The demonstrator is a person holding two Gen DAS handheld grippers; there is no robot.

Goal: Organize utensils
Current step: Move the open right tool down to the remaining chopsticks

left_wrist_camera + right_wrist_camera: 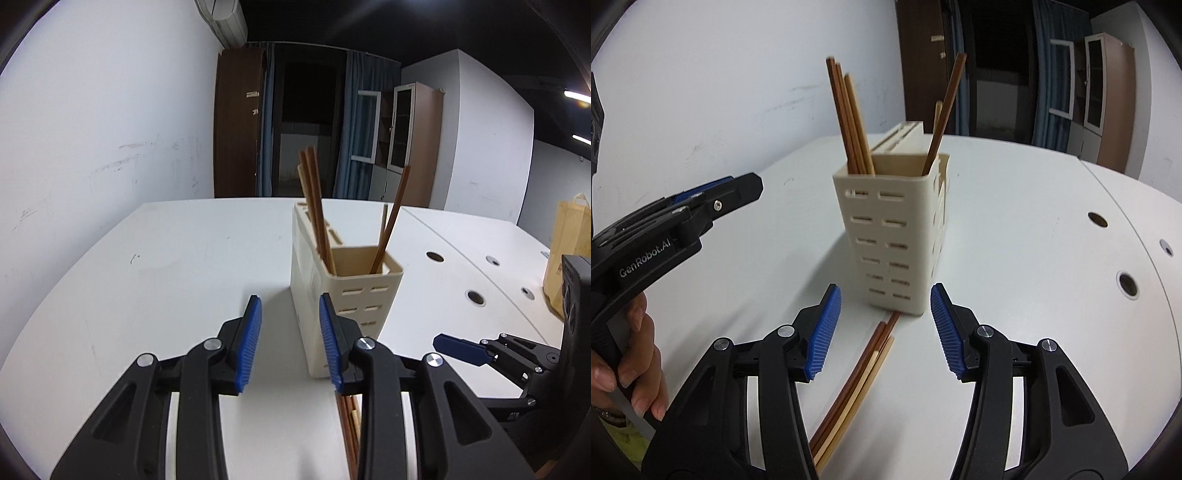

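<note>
A cream slotted utensil holder [343, 291] [897, 236] stands upright on the white table and holds several brown chopsticks [314, 206] [851, 122]. More loose chopsticks [860, 373] lie on the table in front of the holder; in the left wrist view they [349, 424] show beside my right finger. My left gripper [290, 343] is open and empty, just left of the holder's near corner; it also shows in the right wrist view [713, 195]. My right gripper [884, 332] is open and empty, above the loose chopsticks, its fingertip [458, 347] visible at right.
The white table [166, 266] has round cable holes [476, 297] on the right side. A brown paper bag [565, 254] stands at the far right. A white wall runs along the left. A hand [639, 369] holds the left gripper's handle.
</note>
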